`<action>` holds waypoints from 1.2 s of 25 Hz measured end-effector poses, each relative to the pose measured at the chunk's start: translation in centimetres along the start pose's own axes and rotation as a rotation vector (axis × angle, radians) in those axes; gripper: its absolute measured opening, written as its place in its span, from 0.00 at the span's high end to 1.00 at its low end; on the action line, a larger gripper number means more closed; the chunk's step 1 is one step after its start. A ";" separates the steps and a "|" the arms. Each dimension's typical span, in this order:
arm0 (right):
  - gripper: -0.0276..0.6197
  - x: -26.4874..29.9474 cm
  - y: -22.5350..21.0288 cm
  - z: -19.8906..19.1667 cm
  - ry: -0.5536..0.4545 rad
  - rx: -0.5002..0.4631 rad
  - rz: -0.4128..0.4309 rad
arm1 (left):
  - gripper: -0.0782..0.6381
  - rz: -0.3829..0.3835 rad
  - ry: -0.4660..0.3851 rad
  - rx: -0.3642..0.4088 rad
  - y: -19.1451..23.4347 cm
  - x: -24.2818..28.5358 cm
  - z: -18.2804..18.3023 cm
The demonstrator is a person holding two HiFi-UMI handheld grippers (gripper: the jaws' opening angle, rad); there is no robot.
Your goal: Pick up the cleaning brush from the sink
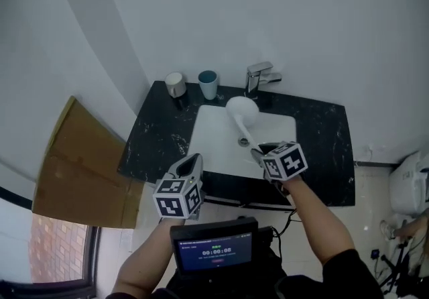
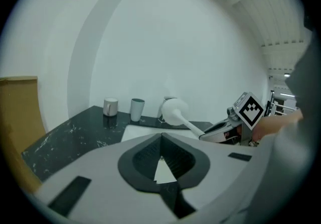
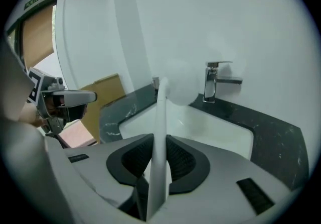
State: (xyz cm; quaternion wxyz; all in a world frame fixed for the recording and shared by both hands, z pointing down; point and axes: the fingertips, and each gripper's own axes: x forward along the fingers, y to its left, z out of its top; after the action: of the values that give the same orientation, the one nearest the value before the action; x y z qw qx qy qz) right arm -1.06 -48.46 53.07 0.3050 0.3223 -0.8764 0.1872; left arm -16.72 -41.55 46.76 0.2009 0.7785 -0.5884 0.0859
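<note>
Your right tongs [image 3: 159,142] clamp the cleaning brush [image 1: 241,112] by its handle over the sink [image 1: 209,140]; your left tongs [image 2: 160,143] are closed and empty.

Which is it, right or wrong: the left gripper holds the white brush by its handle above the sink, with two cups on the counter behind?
Wrong on one point: the right gripper, not the left gripper, grips the white brush by its handle; the right gripper view shows it. The brush is above the sink, two cups on the counter behind.

White cleaning brush [image 1: 242,111], round-headed, thin-handled, slants in the air above the white sink [image 1: 214,145].
</note>
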 end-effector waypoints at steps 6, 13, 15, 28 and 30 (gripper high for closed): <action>0.86 -8.0 9.1 0.3 -0.244 0.139 -0.094 | 0.87 -0.115 -0.087 0.124 1.7 -9.4 0.6; 0.86 -17.8 17.6 -2.2 -0.435 0.122 -0.169 | 0.87 -0.163 -0.154 0.119 -1.5 -17.7 -0.8; 0.86 -20.7 18.6 -3.5 -0.492 0.130 -0.188 | 0.87 -0.171 -0.191 0.143 -3.5 -19.7 -1.0; 0.86 -34.7 19.6 -13.1 -0.694 0.068 -0.288 | 0.87 -0.126 -0.213 0.173 -17.5 -27.3 -6.9; 0.86 -35.4 20.0 -13.9 -0.719 0.079 -0.310 | 0.87 -0.150 -0.212 0.189 -18.4 -28.0 -7.4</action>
State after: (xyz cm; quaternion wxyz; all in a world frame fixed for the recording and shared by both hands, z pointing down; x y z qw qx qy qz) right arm 12.58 -10.78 37.56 -0.0092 0.5075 -0.8603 0.0476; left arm -6.66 -9.61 39.14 0.0695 0.8403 -0.5360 0.0428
